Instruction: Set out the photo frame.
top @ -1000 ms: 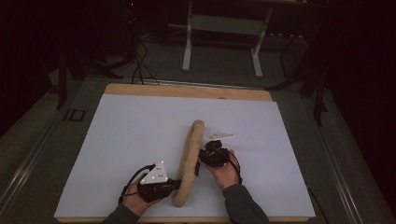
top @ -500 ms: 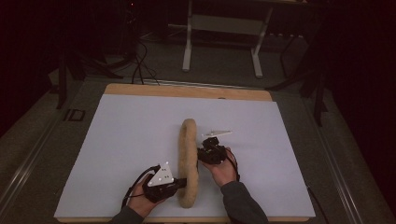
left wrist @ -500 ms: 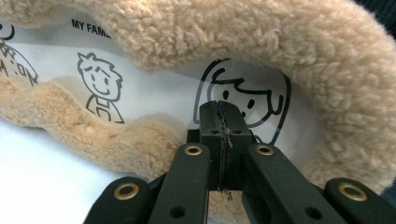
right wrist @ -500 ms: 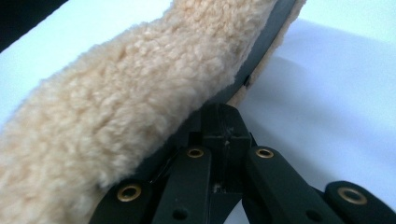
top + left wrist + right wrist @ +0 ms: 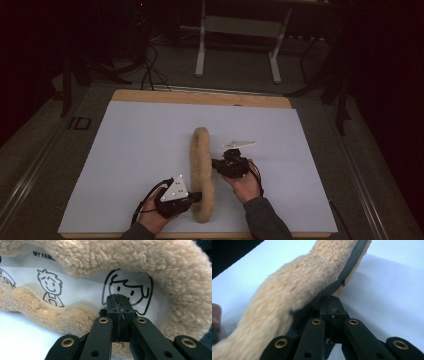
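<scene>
A long tan fleece cushion (image 5: 201, 175) lies on the white desk (image 5: 125, 150). The left gripper (image 5: 192, 198) pinches its near end; the right gripper (image 5: 216, 163), jaws closed, grips its dark right edge.

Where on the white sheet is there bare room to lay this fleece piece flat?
The long tan fleece piece crowds the near middle, between the left gripper and right gripper. The white sheet lies bare left of it, right of it and towards the wooden far edge.

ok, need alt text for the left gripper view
The left claw, jaws shut, pinches the white printed lining inside a tan fleecy item. The lining bears cartoon line-drawn faces and part of the words "MY FAMI". The white table surface shows at lower left.
</scene>
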`<action>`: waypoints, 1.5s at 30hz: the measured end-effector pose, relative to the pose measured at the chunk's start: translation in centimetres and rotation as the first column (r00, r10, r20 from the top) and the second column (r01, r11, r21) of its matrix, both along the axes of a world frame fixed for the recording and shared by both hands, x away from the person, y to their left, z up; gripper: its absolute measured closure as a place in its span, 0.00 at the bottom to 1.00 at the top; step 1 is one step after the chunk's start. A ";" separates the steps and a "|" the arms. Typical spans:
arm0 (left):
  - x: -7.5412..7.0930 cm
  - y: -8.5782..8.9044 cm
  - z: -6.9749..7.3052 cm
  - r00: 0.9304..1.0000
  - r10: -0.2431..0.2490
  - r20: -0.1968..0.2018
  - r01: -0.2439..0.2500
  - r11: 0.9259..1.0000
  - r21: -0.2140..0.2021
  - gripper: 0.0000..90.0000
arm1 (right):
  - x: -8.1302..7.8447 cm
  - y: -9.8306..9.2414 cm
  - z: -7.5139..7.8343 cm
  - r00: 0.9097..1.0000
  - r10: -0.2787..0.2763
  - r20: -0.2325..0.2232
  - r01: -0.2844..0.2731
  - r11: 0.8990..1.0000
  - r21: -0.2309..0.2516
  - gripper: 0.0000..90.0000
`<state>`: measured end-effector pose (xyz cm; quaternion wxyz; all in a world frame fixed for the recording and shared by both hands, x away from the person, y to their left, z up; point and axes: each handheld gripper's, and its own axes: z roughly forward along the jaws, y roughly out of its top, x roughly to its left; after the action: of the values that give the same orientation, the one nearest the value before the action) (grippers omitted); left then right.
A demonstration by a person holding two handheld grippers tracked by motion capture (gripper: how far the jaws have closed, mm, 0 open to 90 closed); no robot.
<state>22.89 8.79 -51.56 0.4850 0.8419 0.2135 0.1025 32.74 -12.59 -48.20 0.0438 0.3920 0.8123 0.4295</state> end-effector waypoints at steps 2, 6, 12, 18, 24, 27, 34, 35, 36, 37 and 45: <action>-0.1 0.0 0.0 1.000 -0.005 0.000 0.005 1.000 0.002 1.00 | -0.5 -0.4 0.4 1.000 0.004 0.013 -0.004 1.000 0.002 1.00; -0.4 -0.1 0.0 1.000 -0.018 0.000 0.018 1.000 0.002 1.00 | -1.4 -0.3 1.1 0.999 0.026 0.030 -0.027 1.000 0.007 1.00; -0.5 -0.4 0.0 1.000 -0.018 0.006 0.018 1.000 0.004 1.00 | -1.3 0.1 1.3 0.999 0.023 0.025 -0.023 1.000 -0.014 1.00; -0.6 -0.8 0.0 1.000 -0.011 0.010 0.011 1.000 0.000 1.00 | -1.0 0.4 1.1 1.000 0.020 0.018 -0.019 1.000 -0.024 1.00; -0.6 -1.1 -0.1 1.000 -0.004 0.010 0.004 1.000 -0.001 1.00 | -0.6 0.5 1.1 1.000 0.023 0.012 -0.022 0.999 -0.039 1.00; -0.6 -1.3 -0.1 1.000 0.003 0.020 -0.003 1.000 0.001 1.00 | -0.4 0.8 1.1 1.000 0.027 0.008 -0.027 0.998 -0.053 1.00; -0.5 -1.8 -0.1 0.998 0.030 0.047 -0.030 1.000 -0.001 1.00 | 0.0 0.9 1.2 0.999 0.042 0.001 -0.042 0.997 -0.070 1.00; -0.5 -1.9 -0.1 0.998 0.034 0.048 -0.033 0.999 -0.004 1.00 | 0.0 0.9 1.2 0.999 0.043 0.001 -0.043 0.997 -0.070 1.00; -0.5 -1.9 -0.1 0.998 0.034 0.048 -0.033 0.999 -0.004 1.00 | 0.0 0.9 1.2 0.999 0.043 0.001 -0.043 0.997 -0.070 1.00; -0.4 -2.0 -0.1 0.998 0.038 0.047 -0.038 0.999 -0.005 1.00 | 0.1 1.0 1.2 0.999 0.047 -0.001 -0.047 0.996 -0.075 1.00; 0.0 -2.5 0.0 0.996 0.070 0.059 -0.069 0.997 -0.027 1.00 | 0.2 1.1 1.4 0.998 0.057 -0.005 -0.057 0.994 -0.091 1.00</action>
<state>22.88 6.24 -51.53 0.4977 0.8244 0.2293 0.1420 32.97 -11.54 -46.82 0.0484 0.3667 0.8421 0.3925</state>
